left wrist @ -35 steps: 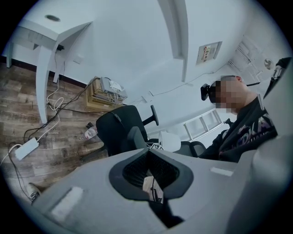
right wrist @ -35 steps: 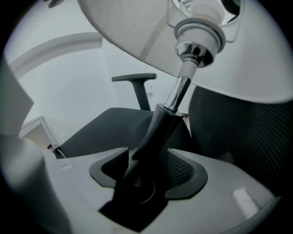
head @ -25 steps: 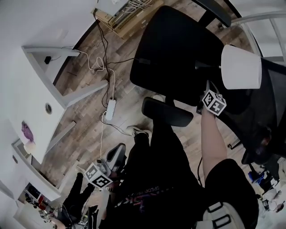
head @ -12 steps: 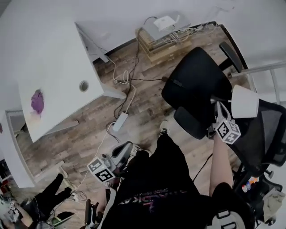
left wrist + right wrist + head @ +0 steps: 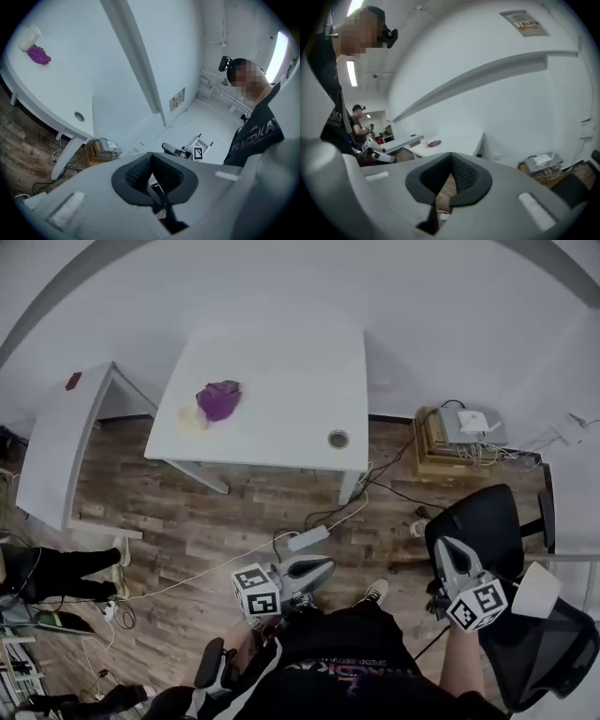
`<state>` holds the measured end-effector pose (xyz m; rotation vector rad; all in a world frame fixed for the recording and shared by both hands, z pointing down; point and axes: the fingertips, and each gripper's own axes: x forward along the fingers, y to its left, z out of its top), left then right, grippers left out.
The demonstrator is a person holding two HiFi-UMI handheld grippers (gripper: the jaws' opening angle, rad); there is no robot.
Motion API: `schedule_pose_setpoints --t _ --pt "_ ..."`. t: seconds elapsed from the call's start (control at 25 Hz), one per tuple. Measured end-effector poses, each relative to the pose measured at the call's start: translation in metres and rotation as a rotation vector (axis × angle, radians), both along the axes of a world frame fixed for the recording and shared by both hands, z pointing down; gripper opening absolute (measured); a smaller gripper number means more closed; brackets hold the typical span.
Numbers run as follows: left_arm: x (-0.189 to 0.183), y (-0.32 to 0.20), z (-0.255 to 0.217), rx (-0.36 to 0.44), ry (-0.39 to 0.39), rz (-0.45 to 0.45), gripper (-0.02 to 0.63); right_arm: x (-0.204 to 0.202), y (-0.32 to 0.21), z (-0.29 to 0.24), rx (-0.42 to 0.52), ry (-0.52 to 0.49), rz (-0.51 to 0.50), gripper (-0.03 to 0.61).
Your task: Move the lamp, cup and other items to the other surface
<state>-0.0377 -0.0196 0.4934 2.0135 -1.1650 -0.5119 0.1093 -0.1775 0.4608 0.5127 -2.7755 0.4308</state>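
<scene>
At upper centre of the head view, the pale cup (image 5: 190, 416) and purple crumpled item (image 5: 219, 399) sit on the white rectangular table (image 5: 281, 362), up-frame of both grippers and nearer my left gripper (image 5: 323, 566). I read it and the right gripper (image 5: 442, 547) as closed and empty. The white lampshade (image 5: 539, 589) lies at lower right, beside the right gripper and behind its tips.

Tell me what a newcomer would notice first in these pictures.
The white table at the top of the head view stands out, with a purple item near its left end. Next comes the black office chair at lower right, with a white lampshade just below and right of it.
</scene>
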Motion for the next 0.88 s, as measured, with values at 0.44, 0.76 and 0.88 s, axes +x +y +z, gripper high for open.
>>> schedule_pose_setpoints --t 0.44,0.76,0.88 --pt "-0.071 0.085 -0.003 0.02 0.021 -0.153 -0.003 -0.207 0.236 0.022 -0.315 -0.071 -0.623 0.0" --pt "-0.096 0.123 -0.002 0.026 0.007 -0.229 -0.005 -0.229 0.29 0.025 -0.246 -0.043 -0.778 0.0" --pt "-0.098 0.133 -0.002 0.028 0.007 -0.239 -0.005 -0.231 0.299 0.026 -0.25 -0.048 -0.794 0.002"
